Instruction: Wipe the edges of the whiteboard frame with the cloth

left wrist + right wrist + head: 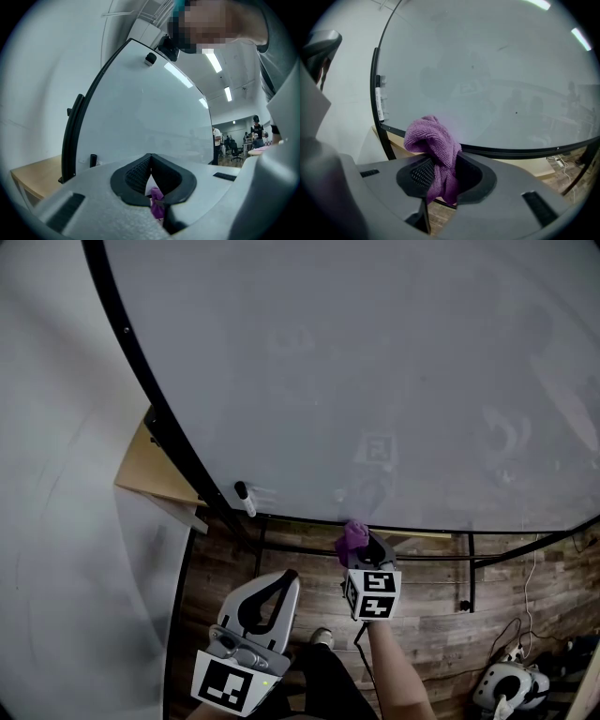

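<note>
The whiteboard (375, 381) has a thin black frame; its bottom edge (441, 531) and left edge (141, 362) both show. My right gripper (361, 547) is shut on a purple cloth (353, 536), which it holds up against the bottom edge near the middle. In the right gripper view the cloth (433, 140) bulges out above the jaws (440, 176), just in front of the frame's bottom edge (515, 151). My left gripper (279, 582) hangs lower and to the left, away from the board. Its jaws (151, 176) are shut with nothing between them.
A black marker (245, 499) sits at the board's lower left corner. A wooden tabletop (150, 470) stands behind the left edge, by a white wall (56, 521). Black stand bars (412, 557) run under the board. Cables and a white device (506, 685) lie on the wooden floor at right.
</note>
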